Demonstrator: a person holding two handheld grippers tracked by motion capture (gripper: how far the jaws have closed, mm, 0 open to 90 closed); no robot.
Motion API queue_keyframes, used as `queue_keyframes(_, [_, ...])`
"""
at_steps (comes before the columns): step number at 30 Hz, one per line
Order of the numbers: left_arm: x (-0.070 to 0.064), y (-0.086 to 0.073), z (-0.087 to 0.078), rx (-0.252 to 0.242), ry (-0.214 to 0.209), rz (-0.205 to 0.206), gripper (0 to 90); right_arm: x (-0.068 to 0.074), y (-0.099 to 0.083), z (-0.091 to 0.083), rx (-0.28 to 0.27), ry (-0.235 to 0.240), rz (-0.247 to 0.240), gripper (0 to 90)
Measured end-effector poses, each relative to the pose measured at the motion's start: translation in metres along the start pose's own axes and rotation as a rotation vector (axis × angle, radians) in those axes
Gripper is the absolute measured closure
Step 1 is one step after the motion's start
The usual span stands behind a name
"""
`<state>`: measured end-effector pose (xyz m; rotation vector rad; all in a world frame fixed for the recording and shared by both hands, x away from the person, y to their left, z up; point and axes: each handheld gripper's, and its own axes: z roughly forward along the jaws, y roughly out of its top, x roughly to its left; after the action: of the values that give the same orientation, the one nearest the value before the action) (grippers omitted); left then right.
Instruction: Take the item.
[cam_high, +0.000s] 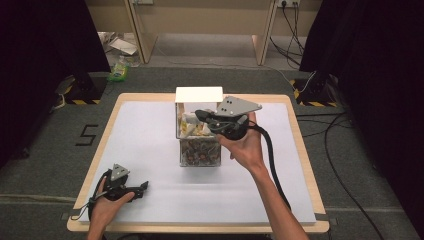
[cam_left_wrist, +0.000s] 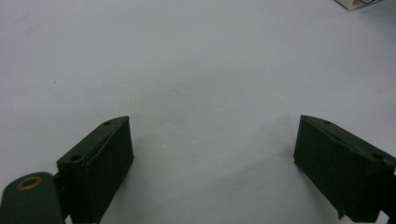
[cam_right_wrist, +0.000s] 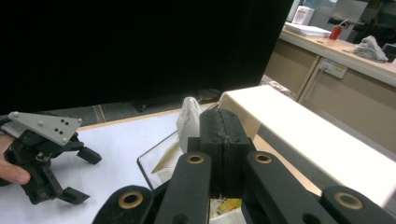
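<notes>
A clear box (cam_high: 179, 145) stands mid-table under a raised white lid (cam_high: 198, 94). Its back part holds white and yellow packets (cam_high: 190, 126) and its front part holds small brown pieces (cam_high: 200, 152). My right gripper (cam_high: 199, 115) hovers over the back part. In the right gripper view its jaws (cam_right_wrist: 223, 116) are pressed together, and a white packet (cam_right_wrist: 188, 122) stands upright against their tip, apparently pinched by an edge. Over the bare white sheet at the table's front left, my left gripper (cam_high: 142, 190) is open with nothing between its jaws (cam_left_wrist: 212, 140).
The white sheet (cam_high: 150, 135) covers most of the wooden table. The left gripper (cam_right_wrist: 84, 176) shows far left in the right gripper view, beyond the box rim (cam_right_wrist: 144, 161) and the lid (cam_right_wrist: 299, 135). Cables and dark curtains surround the table.
</notes>
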<state>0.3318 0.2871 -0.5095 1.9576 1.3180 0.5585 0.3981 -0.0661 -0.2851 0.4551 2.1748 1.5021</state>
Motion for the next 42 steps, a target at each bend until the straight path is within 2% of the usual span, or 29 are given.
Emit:
queue_keyframes(10, [0.0, 0.0, 0.0, 0.0, 0.0, 0.0, 10.8, -0.01, 0.01, -0.018, -0.027, -0.042, 0.004, 90.0])
queue_keyframes(13, [0.0, 0.0, 0.0, 0.0, 0.0, 0.0, 10.8, -0.015, 0.012, -0.028, -0.029, -0.071, -0.002, 90.0])
queue_keyframes(25, [0.0, 0.0, 0.0, 0.0, 0.001, 0.0, 10.8, -0.036, 0.016, -0.07, -0.085, -0.134, 0.047, 90.0])
queue_keyframes(33, [0.0, 0.0, 0.0, -0.001, 0.003, 0.0, 10.8, -0.054, 0.008, -0.095, -0.093, -0.201, 0.071, 90.0])
queue_keyframes(42, [0.0, 0.0, 0.0, -0.001, 0.002, 0.0, 10.8, -0.073, -0.016, -0.102, -0.053, -0.267, 0.109, 90.0])
